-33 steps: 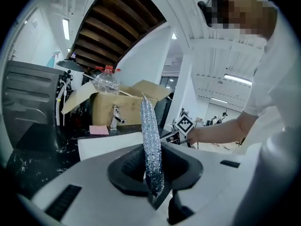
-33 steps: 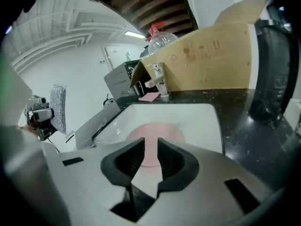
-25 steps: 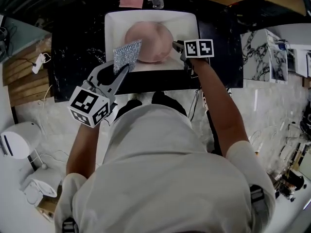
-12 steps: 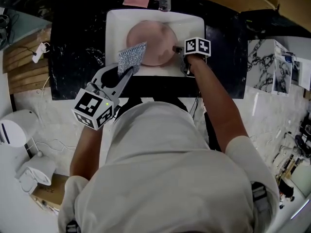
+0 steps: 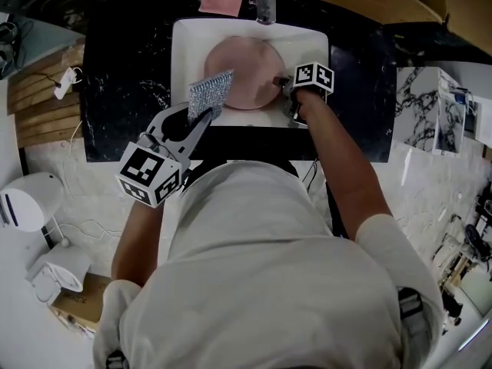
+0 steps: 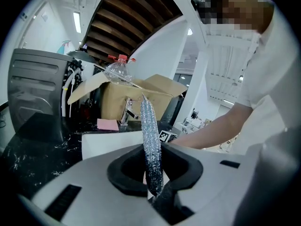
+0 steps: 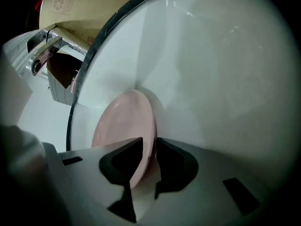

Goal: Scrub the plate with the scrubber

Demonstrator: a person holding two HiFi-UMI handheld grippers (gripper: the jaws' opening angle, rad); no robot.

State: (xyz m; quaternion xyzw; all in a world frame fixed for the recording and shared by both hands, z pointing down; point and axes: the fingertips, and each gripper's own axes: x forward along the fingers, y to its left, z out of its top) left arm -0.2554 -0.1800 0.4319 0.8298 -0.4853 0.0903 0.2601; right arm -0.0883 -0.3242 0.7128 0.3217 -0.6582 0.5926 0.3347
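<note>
Clamping the silvery scrubber (image 6: 150, 140) edge-on, the left gripper (image 5: 198, 119) holds it upright above the near-left part of the white sink (image 5: 183, 48). The right gripper (image 7: 146, 163) is shut on the pink plate (image 5: 240, 69) at its right rim (plate inside the basin), with the scrubber near its left edge.
</note>
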